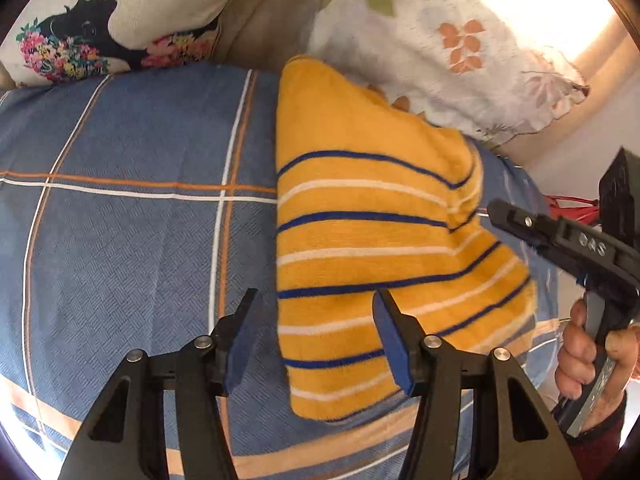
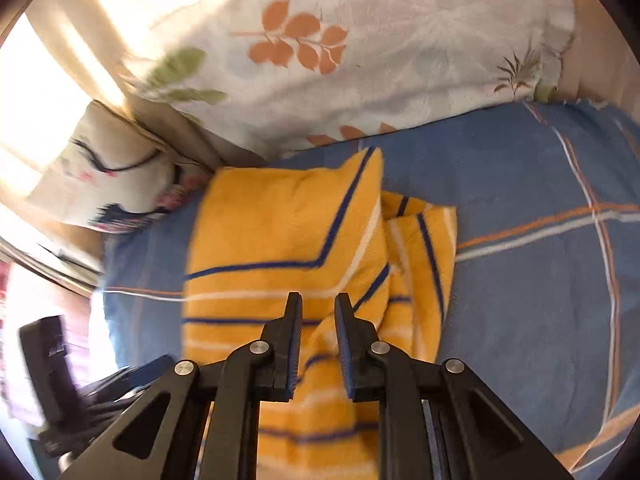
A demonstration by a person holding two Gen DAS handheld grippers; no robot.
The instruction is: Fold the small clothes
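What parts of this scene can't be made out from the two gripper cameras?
- Yellow fleece garment with blue and white stripes: in the right wrist view its near end is hidden behind the right gripper; whether it is a top or trousers is unclear.
- Black pattern on the cream printed cushion: cut off by the left wrist view's edge.
- Left gripper: only a blurred dark shape in the right wrist view.
- Blue checked bedsheet: its edges are out of frame.

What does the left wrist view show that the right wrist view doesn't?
Left only: the person's hand gripping the right gripper's handle, the cat-print cushion's full pattern, and the garment's straight left edge. Right only: a striped flap folded over the garment's right side, rumpled cloth beneath the right gripper. Both: the garment on the blue plaid sheet, the leaf-print pillow behind, and open jaws on each gripper, the left gripper included.
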